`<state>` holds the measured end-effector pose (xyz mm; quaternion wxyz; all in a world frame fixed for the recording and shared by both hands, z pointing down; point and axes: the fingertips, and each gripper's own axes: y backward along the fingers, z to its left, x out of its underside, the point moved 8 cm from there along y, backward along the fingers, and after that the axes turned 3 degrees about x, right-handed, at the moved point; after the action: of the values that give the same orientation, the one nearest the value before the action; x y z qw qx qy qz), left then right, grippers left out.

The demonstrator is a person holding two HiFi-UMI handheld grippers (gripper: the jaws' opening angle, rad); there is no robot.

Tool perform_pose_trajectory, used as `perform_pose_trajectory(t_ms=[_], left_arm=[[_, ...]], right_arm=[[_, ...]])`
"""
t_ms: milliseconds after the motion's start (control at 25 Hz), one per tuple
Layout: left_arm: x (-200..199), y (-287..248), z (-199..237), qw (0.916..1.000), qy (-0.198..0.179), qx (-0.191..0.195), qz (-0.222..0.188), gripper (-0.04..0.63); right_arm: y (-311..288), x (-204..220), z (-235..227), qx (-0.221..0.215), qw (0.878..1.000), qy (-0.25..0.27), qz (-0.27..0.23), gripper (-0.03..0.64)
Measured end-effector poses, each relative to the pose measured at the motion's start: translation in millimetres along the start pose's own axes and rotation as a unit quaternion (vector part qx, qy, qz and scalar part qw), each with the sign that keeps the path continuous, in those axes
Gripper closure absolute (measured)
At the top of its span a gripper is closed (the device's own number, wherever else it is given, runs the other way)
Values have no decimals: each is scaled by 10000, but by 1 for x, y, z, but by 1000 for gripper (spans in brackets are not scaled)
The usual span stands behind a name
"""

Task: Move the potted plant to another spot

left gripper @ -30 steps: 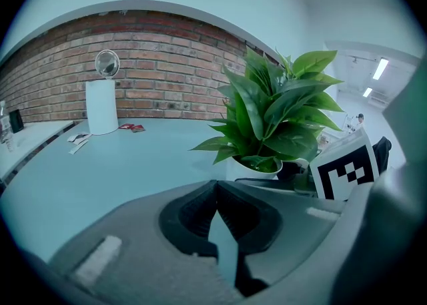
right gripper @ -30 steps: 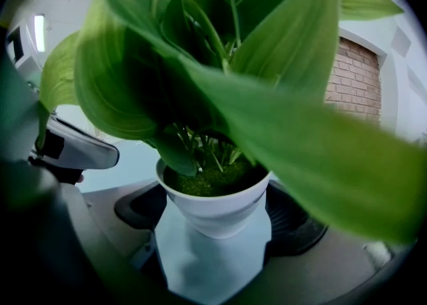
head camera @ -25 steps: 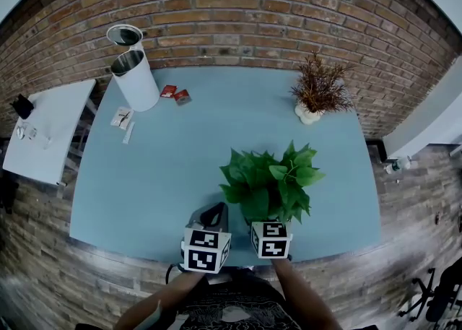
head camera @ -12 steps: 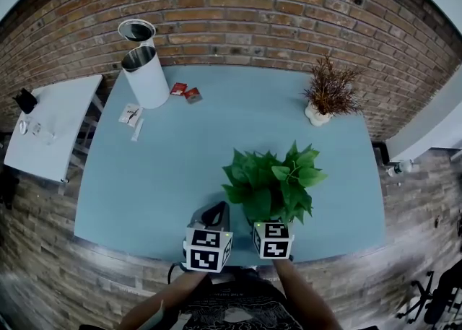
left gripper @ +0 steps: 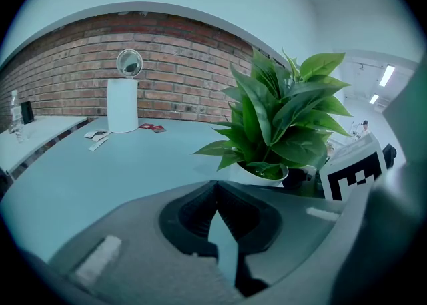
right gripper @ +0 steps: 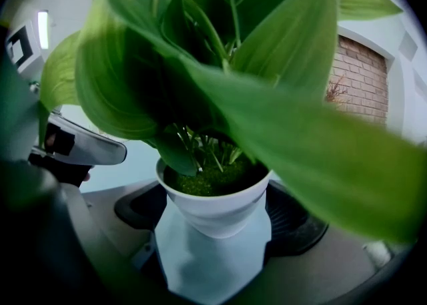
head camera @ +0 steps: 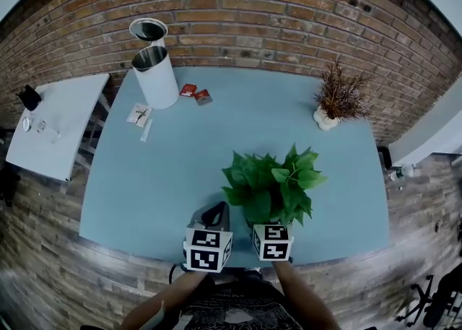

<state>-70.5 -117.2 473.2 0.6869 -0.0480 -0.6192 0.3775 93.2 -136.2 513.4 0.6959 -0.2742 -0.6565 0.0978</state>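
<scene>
Fingers [right gripper: 297, 223] of right gripper [right gripper: 215, 215] spread wide, clamping one leafy green plant in white round pot [head camera: 271, 185], six o'clock on blue table [head camera: 180, 170]. Left gripper [left gripper: 215, 193] pinched closed, empty. One dried brown plant [head camera: 336, 97] at two o'clock; two red packets [head camera: 195, 93] at eleven.

— What is seen on the light blue surface [head camera: 166, 177]?

— A leafy potted plant [head camera: 271, 188] is seen near the front edge, right of the middle. A white cylindrical bin [head camera: 159, 79] is stood at the back left with its lid [head camera: 149, 30] raised. Two red packets [head camera: 195, 92] are laid just beside it, and pale wrappers [head camera: 141, 116] in front. A dried plant [head camera: 336, 97] in a white pot is placed at the back right.

— And the grippers?

— The right hand-held gripper [head camera: 271, 229] is reached in under the leaves. The left hand-held gripper [head camera: 211, 214] is held just beside it, over bare surface. A brick wall [head camera: 253, 18] is seen behind, and a white side table [head camera: 61, 123] at the left.
</scene>
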Motion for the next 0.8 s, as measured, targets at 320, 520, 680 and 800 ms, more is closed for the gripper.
perform_pose_trajectory(t_ms=[320,520,680,800], left_arm=[[11,9,29,10000,8,6,9,598],[12,14,36,10000,36,-30,21,598],[11,23,41,9999,91,-75,35,598],[14,26,43,9999,117,-111,47,597]], right_arm=[[-11,2,32,-28,10000,-15,-27,156],[-12,1,45,-89,10000,9,-28,156],[-10,-4,55,-159,9999,36,-4,156],[-10,-5,60,-210,9998,72,-13,156]])
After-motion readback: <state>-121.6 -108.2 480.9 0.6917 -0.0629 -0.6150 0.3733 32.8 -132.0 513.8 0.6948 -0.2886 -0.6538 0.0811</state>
